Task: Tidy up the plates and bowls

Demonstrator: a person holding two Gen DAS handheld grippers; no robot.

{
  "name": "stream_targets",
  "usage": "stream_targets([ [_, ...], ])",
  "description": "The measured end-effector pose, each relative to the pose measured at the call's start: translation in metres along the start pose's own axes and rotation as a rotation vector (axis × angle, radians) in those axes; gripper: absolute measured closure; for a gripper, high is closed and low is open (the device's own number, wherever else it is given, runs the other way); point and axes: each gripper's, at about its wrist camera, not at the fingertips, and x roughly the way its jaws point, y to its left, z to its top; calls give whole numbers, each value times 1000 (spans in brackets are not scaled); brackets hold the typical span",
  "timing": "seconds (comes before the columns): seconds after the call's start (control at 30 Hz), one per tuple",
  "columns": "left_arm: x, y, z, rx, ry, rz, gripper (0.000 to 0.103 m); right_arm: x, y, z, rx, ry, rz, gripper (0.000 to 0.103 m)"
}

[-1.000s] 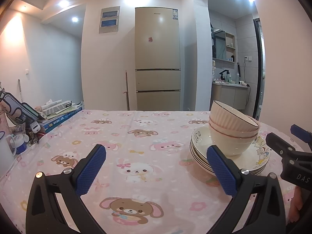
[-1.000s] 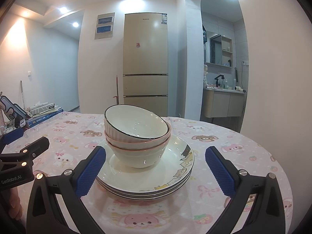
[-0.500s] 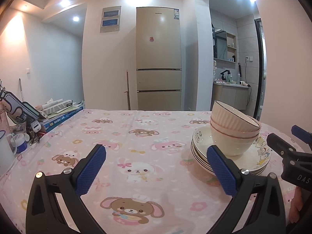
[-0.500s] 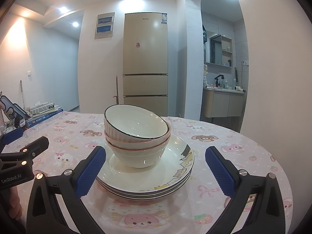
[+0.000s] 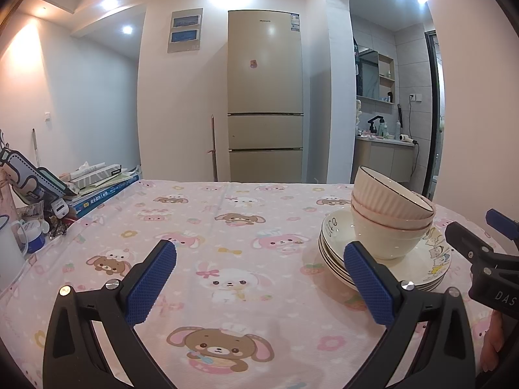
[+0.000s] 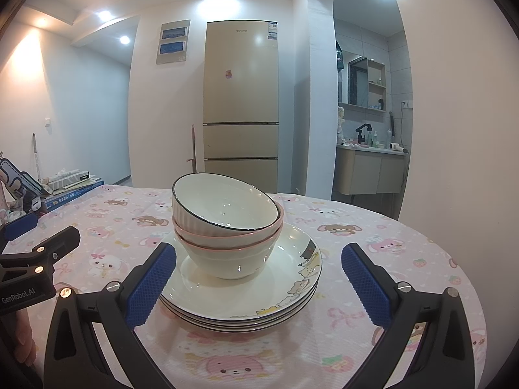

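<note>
Both hand-held grippers are held with their blue-padded jaws spread wide and nothing clamped: the right gripper (image 6: 258, 283) is aimed straight at the crockery, while the left gripper (image 5: 259, 283) is pointed over bare cloth, with the stack just beyond its right finger. Three bowls (image 6: 227, 227) are nested one inside another, the top one with a dark rim and tilted, the two beneath edged in pink, and they are set on a stack of plates (image 6: 259, 298) printed with small cartoon figures along one edge. The stack is placed toward the right side of the table, near its rounded edge. The table is covered by a pink tablecloth (image 5: 246, 227) patterned with bears and rabbits. Along the left edge of the table, well apart from the dishes, books and boxes (image 5: 97, 184) are piled, with a cluttered group of small items (image 5: 42, 220) in front of them. Behind the table a tall beige refrigerator (image 5: 264, 97) is seen against the wall, with a wooden stick (image 5: 212, 149) leaned beside it. To the right, through an arched opening, a washbasin cabinet (image 6: 369, 171) and a mirror are visible. Ceiling spotlights are lit.
</note>
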Motion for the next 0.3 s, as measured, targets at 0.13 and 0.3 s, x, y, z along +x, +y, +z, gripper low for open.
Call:
stream_targets([
  [0.13,0,0,0,-1,0,0,0,0,0,0,0,-1,0,0],
  [0.3,-1,-1,0,4,-2,-8,0,0,0,0,0,0,0,0],
])
